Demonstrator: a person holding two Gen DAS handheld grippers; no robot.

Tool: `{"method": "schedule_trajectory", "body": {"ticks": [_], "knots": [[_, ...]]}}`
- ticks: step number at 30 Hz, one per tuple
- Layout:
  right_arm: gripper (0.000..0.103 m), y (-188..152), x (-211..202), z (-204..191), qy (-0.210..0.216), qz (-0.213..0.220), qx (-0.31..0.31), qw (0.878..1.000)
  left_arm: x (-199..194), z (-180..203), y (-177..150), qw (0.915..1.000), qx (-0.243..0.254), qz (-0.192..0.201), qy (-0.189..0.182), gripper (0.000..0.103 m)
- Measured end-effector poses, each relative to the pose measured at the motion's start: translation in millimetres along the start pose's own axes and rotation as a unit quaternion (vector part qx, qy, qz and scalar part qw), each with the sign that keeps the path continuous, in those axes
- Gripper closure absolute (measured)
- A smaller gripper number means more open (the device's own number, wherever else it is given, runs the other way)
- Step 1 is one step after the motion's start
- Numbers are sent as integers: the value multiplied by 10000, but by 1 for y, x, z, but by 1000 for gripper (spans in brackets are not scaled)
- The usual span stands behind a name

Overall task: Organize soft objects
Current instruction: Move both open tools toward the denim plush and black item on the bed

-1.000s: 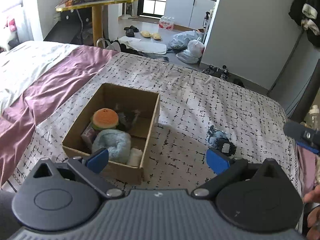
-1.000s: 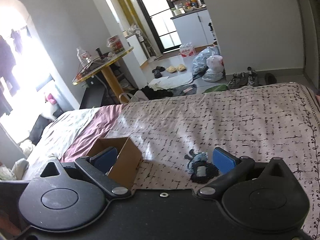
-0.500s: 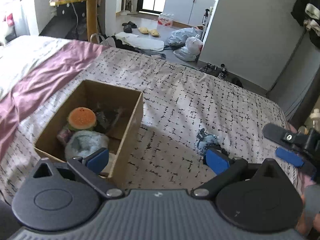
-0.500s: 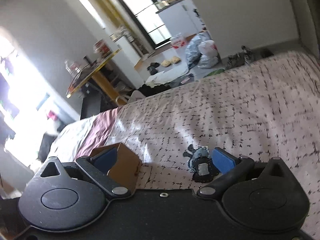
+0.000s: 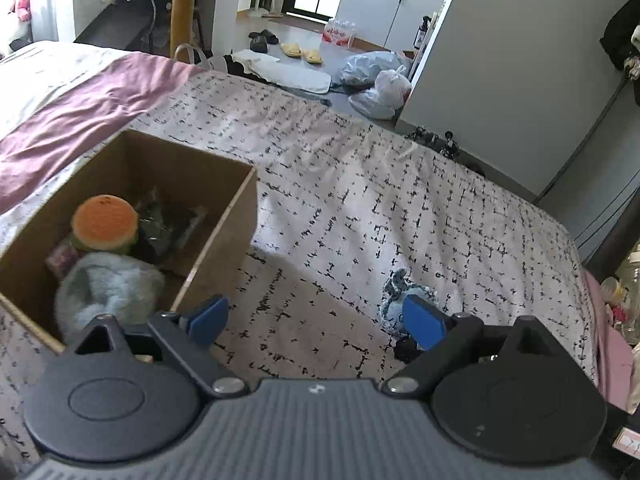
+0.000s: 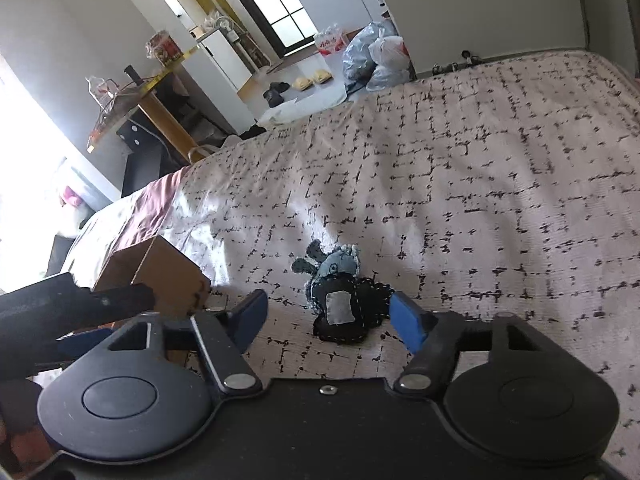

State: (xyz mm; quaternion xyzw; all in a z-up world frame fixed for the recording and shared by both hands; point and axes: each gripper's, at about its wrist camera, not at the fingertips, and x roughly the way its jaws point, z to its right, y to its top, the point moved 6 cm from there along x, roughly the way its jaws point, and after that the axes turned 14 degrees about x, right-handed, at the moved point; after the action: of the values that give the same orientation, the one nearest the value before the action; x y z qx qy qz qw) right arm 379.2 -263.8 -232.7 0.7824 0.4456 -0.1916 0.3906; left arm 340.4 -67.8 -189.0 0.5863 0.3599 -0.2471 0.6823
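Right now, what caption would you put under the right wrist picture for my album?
Open right gripper hovers around a small blue doll lying on the bed, beside the box.

A wide bed (image 5: pixel 400 208) fills most of the room, spread with a pale cover marked in black dashes, a mauve sheet (image 5: pixel 92 108) rumpled along its far side. Beyond its foot the grey floor (image 5: pixel 304 40) carries slippers (image 5: pixel 302 51), a white mat and knotted plastic bags (image 5: pixel 376 80). A yellow-topped table (image 6: pixel 132 92) stands on a thick post. White cabinets (image 5: pixel 380 12) flank a dark-framed window (image 6: pixel 280 4). Hard daylight pours in from the left, perhaps another window.
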Motion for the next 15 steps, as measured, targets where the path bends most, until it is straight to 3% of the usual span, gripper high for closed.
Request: {"method": "schedule_trajectory", "body": {"ticks": [5, 12, 15], "knots": [[53, -5, 22, 4, 71, -310, 35, 9995, 29, 6, -1, 9999, -47, -131, -37, 17], [52, -6, 44, 5, -182, -420, -153, 9988, 56, 16, 4, 9998, -99, -152, -126, 18], [52, -5, 53, 12, -174, -519, 37, 9985, 67, 19, 5, 9997, -106, -193, -140, 18]]}}
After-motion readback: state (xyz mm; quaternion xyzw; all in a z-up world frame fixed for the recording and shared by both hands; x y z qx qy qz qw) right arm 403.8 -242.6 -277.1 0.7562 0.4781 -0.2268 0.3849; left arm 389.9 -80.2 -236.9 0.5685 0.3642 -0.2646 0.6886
